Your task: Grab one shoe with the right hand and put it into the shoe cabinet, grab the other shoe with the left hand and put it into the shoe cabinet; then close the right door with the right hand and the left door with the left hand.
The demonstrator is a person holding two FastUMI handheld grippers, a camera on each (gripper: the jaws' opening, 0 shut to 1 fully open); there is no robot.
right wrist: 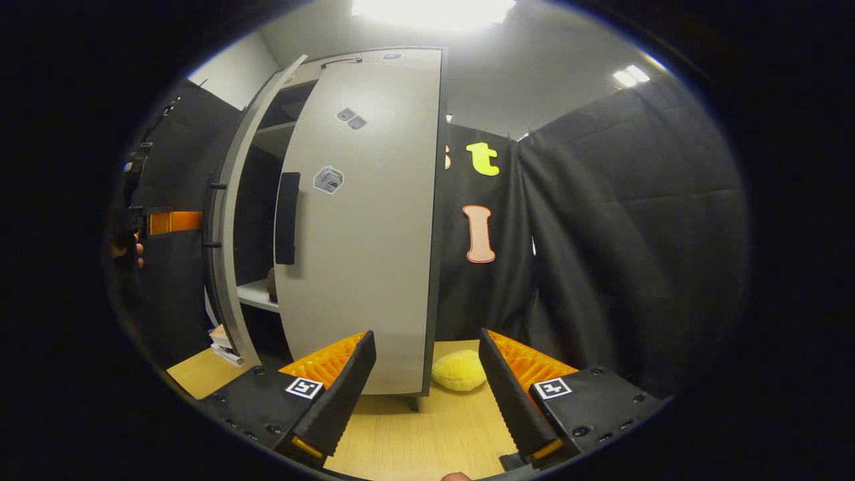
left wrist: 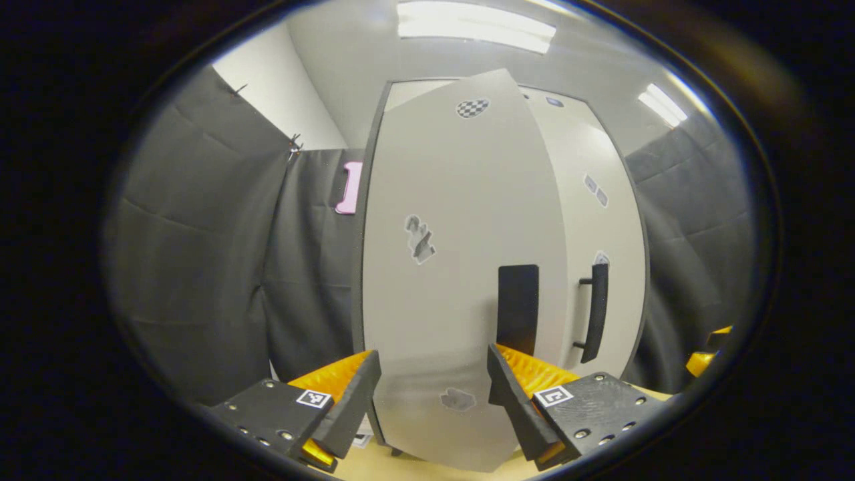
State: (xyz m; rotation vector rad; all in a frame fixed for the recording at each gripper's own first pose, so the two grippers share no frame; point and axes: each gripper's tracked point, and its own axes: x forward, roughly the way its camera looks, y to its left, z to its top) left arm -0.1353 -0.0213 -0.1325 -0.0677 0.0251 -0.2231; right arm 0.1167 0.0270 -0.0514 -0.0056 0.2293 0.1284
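Left gripper (left wrist: pixel 434 394): I see its fingers spread wide at the bottom of the left gripper view, nothing between them but the door face beyond.
Left door (left wrist: pixel 454 267): fills the centre of the left gripper view, standing slightly ajar, its free edge proud of the neighbouring panel; its dark handle (left wrist: pixel 518 308) sits just above my right-hand finger. I cannot tell whether either finger touches the panel.
Right door (right wrist: pixel 364 227): centre-left of the right gripper view, almost closed, with a dark handle (right wrist: pixel 287 217) along its left edge.
Right gripper (right wrist: pixel 427 387): fingers apart at the bottom of the right gripper view, holding nothing, well short of the door.
Shoe cabinet (right wrist: pixel 264 200): in the right gripper view a dark gap between the two doors shows the interior with a white shelf (right wrist: pixel 257 294).
Shoe (right wrist: pixel 271 283): I make out a small brownish shape on that shelf, at the door's edge; too hidden to confirm as a shoe.
Other items: a yellow plush object (right wrist: pixel 458 371) lies on the wooden floor (right wrist: pixel 427 427) beside the cabinet's lower right corner.
Far gripper: at the left edge of the right gripper view, a hand (right wrist: pixel 127 250) holds the other tool beside the open door.
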